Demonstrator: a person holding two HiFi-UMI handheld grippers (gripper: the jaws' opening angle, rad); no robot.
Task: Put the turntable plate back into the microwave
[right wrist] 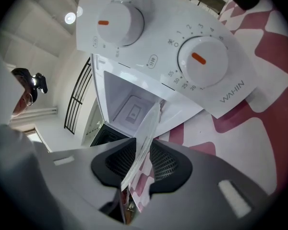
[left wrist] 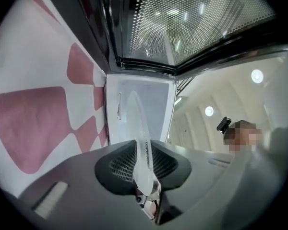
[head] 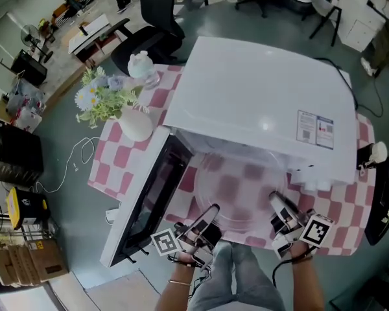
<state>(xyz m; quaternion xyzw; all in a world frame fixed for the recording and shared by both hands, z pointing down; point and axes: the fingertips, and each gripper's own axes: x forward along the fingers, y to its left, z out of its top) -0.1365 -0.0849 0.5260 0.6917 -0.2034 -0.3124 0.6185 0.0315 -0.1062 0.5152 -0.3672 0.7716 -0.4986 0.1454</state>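
White, the microwave (head: pixel 266 102) fills the middle of the bench (head: pixel 353 206), its door (head: pixel 149 193) swung wide toward the left edge. The clear glass turntable plate (head: pixel 236 190) hangs roughly level at the cavity mouth, above the bench's near edge. Your left gripper (head: pixel 204 222) and right gripper (head: pixel 282 216) each pinch its near rim, jaws clamped on the glass. You look to be inserting it. Next, slide it straight in, lower it centred onto the cavity floor, then let go.

I saw the head view evenly bright, with 1 soft glare spot on the white top of the microwave (head: pixel 266 112). The 2 gripper views bowed hard toward dark round edges, ceiling lamps (left wrist: pixel 257 75) flared, and the nearest parts blurred.
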